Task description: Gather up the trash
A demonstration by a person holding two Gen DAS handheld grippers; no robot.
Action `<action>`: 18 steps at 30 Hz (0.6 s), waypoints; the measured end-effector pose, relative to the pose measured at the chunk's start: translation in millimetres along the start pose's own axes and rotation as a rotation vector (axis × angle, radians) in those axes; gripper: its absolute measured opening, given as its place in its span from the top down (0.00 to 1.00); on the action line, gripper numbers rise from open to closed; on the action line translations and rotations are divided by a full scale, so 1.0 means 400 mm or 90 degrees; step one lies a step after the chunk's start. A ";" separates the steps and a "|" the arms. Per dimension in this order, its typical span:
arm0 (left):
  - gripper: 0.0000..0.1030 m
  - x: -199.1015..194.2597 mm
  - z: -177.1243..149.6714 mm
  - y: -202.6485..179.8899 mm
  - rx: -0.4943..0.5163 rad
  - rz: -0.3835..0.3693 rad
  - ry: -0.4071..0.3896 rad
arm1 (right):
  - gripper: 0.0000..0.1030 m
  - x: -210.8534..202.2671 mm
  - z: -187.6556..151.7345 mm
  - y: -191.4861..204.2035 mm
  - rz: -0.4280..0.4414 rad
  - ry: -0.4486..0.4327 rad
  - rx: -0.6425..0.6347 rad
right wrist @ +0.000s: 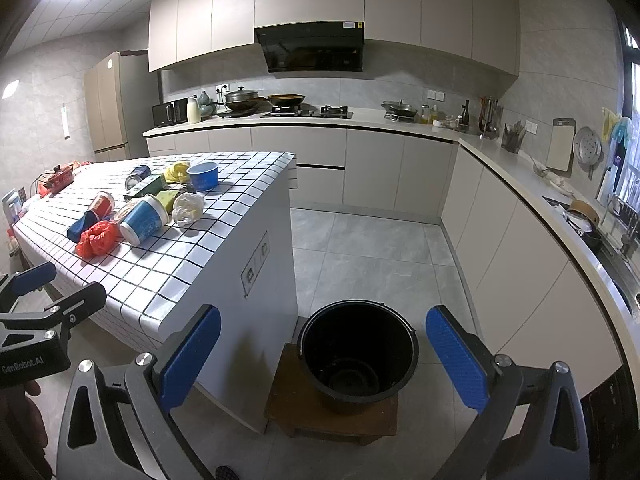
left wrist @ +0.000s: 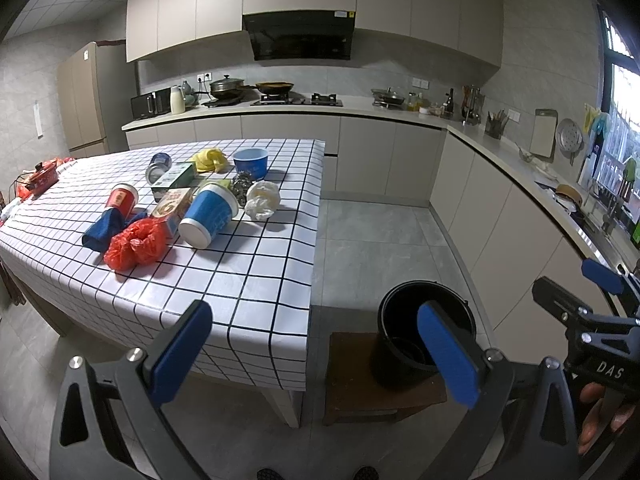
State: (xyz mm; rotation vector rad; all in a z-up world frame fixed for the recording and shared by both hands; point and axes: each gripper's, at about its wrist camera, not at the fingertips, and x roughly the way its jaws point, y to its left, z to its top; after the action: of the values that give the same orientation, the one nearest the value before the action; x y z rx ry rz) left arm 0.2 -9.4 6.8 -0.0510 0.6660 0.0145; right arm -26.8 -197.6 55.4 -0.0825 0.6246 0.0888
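Observation:
Trash lies on the checked table (left wrist: pixel 248 280) (right wrist: pixel 172 276): a red plastic bag (left wrist: pixel 136 244) (right wrist: pixel 96 238), a tipped blue-and-white cup (left wrist: pixel 210 214) (right wrist: pixel 144 218), a red cup (left wrist: pixel 122 199) (right wrist: pixel 101 205), a crumpled white bag (left wrist: pixel 262 200) (right wrist: pixel 188 208), a blue bowl (left wrist: pixel 251 163) (right wrist: pixel 203 175), cartons and a can. A black bucket (left wrist: pixel 424 336) (right wrist: pixel 358 354) stands on a low wooden stool (left wrist: pixel 360 392) (right wrist: pixel 296 408) beside the table. My left gripper (left wrist: pixel 316 352) hangs open over the table's near corner, holding nothing. My right gripper (right wrist: pixel 324 360) is open above the bucket, also holding nothing.
A kitchen counter (left wrist: pixel 400 114) with stove, pans and bottles runs along the back and right walls. A fridge (left wrist: pixel 90 96) stands at the left. Grey tiled floor (right wrist: pixel 372 248) lies between table and cabinets. The right gripper (left wrist: pixel 592 304) shows in the left wrist view.

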 end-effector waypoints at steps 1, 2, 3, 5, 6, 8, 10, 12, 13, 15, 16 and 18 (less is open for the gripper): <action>0.00 0.000 0.001 -0.001 0.001 0.000 -0.001 | 0.00 0.000 0.001 -0.001 0.000 0.000 0.000; 0.00 0.000 0.003 -0.004 0.001 0.000 -0.001 | 0.00 -0.001 0.000 0.000 0.000 0.000 0.001; 0.00 0.001 0.003 -0.004 0.002 0.000 -0.001 | 0.00 0.000 0.000 0.000 0.000 0.000 0.001; 0.00 0.001 0.004 -0.005 0.002 -0.001 0.000 | 0.00 -0.001 0.002 -0.002 0.000 0.000 0.001; 0.00 0.000 0.004 -0.005 0.002 0.000 -0.001 | 0.00 -0.001 0.002 -0.002 0.000 0.000 0.001; 0.00 0.000 0.005 -0.006 0.003 0.000 -0.001 | 0.00 -0.001 0.000 0.000 0.000 -0.001 0.001; 0.00 0.001 0.005 -0.006 0.002 -0.001 -0.002 | 0.00 -0.002 0.001 -0.002 -0.001 -0.001 0.000; 0.00 0.001 0.005 -0.006 0.003 0.000 -0.002 | 0.00 -0.001 0.001 -0.002 0.000 -0.001 0.001; 0.00 0.002 0.006 -0.004 0.003 -0.001 -0.002 | 0.00 -0.001 0.001 -0.001 0.000 -0.001 0.001; 0.00 0.001 0.006 -0.004 0.003 -0.001 -0.003 | 0.00 -0.002 0.001 -0.002 0.000 -0.001 0.000; 0.00 0.002 0.008 -0.006 0.003 -0.001 -0.003 | 0.00 -0.001 0.001 -0.002 0.001 -0.001 0.001; 0.00 0.002 0.010 -0.004 0.003 -0.002 -0.003 | 0.00 -0.001 0.001 -0.001 0.000 -0.001 0.000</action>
State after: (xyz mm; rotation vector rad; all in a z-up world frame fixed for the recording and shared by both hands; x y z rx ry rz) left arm 3.5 -10.6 9.6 -0.0470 0.6606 0.0103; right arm -26.8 -198.2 56.0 -0.0832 0.6238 0.0885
